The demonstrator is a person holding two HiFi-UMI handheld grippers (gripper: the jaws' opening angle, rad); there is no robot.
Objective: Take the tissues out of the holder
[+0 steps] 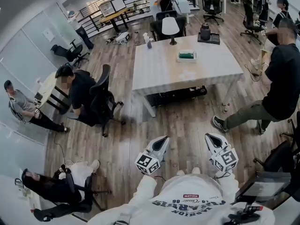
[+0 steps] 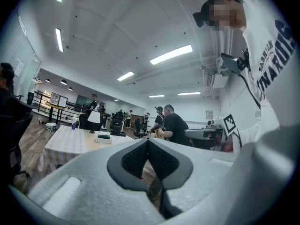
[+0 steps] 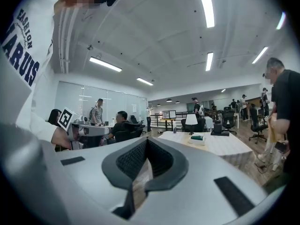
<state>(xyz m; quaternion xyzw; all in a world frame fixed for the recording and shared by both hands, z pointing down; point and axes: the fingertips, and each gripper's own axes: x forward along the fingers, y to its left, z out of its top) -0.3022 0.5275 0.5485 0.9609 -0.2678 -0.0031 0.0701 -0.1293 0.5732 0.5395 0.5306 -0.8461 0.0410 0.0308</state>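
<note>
Currently your left gripper [image 1: 162, 139] and right gripper [image 1: 210, 137] have jaws closed, empty; tissue holder [image 1: 186, 56] on the surface [image 1: 159, 71] at twelve o'clock

We see the tissue holder [image 1: 186, 56] as a small, low, light-coloured box with a dark green strip across its top. It sits flat and upright on the pale table [image 1: 154, 76], far across the room from us. It stands about midway between the table's left and right edges, a little toward the far side, well in from every edge. The tissues themselves are too small for us to make out
</note>
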